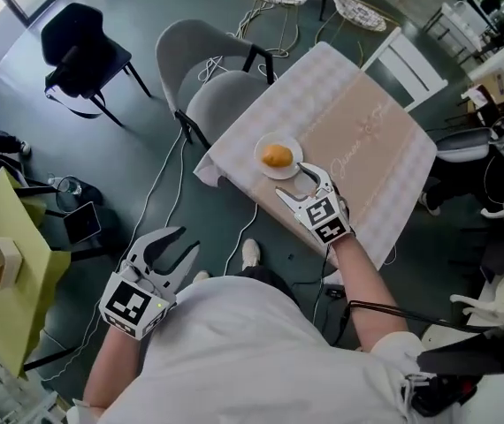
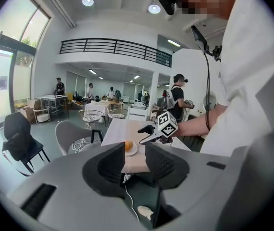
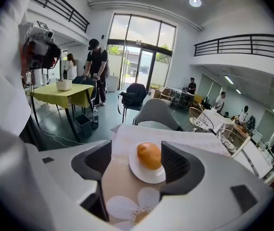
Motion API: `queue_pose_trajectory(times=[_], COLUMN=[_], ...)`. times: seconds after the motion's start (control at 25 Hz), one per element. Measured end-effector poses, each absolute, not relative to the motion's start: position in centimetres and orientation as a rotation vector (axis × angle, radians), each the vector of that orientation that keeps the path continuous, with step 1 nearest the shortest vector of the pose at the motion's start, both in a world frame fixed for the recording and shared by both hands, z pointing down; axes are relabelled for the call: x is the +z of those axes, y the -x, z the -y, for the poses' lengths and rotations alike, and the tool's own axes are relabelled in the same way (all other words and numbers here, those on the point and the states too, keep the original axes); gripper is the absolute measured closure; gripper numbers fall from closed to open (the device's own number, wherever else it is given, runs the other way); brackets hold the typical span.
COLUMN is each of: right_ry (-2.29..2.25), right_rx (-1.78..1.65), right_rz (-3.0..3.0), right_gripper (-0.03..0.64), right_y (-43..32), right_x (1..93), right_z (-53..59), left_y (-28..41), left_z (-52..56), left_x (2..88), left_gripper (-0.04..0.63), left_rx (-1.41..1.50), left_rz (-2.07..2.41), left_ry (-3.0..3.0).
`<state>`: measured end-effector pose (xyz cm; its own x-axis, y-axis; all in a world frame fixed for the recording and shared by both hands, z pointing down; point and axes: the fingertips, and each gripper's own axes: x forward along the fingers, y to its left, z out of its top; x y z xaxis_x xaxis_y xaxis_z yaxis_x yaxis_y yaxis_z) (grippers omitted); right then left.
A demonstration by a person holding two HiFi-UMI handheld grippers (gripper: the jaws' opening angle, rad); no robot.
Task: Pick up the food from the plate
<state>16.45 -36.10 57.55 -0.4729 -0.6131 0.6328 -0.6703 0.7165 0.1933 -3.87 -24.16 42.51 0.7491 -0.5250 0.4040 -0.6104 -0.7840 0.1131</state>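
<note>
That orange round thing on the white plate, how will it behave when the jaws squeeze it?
The orange food looks rounded and smooth, so it may roll or slip on the shallow plate. It resembles a bun or fruit, probably light and fairly soft, so hard squeezing might dent it.

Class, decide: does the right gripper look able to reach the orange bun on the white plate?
Probably yes: the right gripper, open, faces the round orange bun on the white plate; nothing blocks it.

Left gripper view: plate (image 2: pixel 133 150) and food (image 2: pixel 129 146) partly behind jaw, too small for detail; right gripper view: plate rim at 2 o'clock behind jaw; head view: yellow table (image 1: pixel 31 307) cut by edge at 9 o'clock.
</note>
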Motion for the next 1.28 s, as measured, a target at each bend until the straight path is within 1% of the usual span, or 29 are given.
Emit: queue_pose_trajectory(times=[0.32, 0.72, 1.04, 1.28], right_ry=[-0.681, -0.485, -0.533, -0.626], right_rx=[0.024, -0.066, -0.003, 0.067], right_rz=[2.199, 2.041, 2.056, 2.086], right_gripper=[0.256, 0.255, 0.265, 0.267], right_y=[-15.5, -15.7, -15.9, -16.4], right_x=[63.2, 69.4, 69.5, 67.5], right_z=[42.0, 44.2, 44.9, 43.9], left_y=[3.9, 5.3, 5.9, 6.2], left_z=[26.3, 26.8, 27.4, 27.5], left_x=[43.0, 43.7, 42.8, 42.7], left_gripper=[0.471, 0.471, 0.471, 0.471], left_rx=[0.516, 0.535, 0.539, 0.513], left_rz=[1.102, 1.229, 1.242, 1.210], left_ry=[-2.538, -2.439, -2.466, -2.502])
